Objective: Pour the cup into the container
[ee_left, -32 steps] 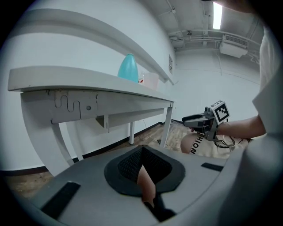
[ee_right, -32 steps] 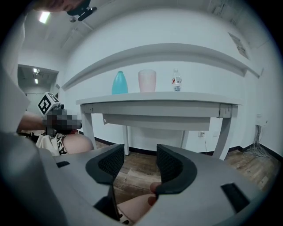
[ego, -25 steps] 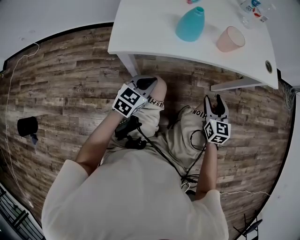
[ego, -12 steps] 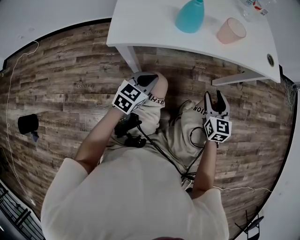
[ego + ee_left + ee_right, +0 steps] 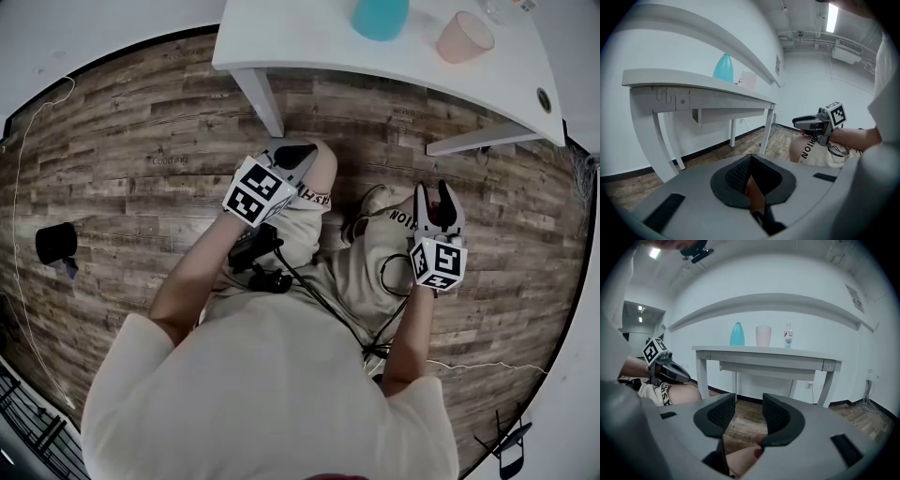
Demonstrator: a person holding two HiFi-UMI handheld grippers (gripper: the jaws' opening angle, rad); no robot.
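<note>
The teal container and the pink cup stand on the white table at the top of the head view. Both also show in the right gripper view, the container to the left of the cup. My left gripper hovers over the person's knee, short of the table, its pads pressed together on nothing. My right gripper is held below the table's right end. Its jaws have just been closing, and a gap with nothing in it still shows between them.
A clear water bottle stands to the right of the cup. White table legs come down to the wood-plank floor. A black object lies on the floor at the left. Cables hang along the person's lap.
The table and its objects have slid toward the top of the head view. The right gripper's jaws have narrowed. Both grippers keep roughly their places over the lap.
</note>
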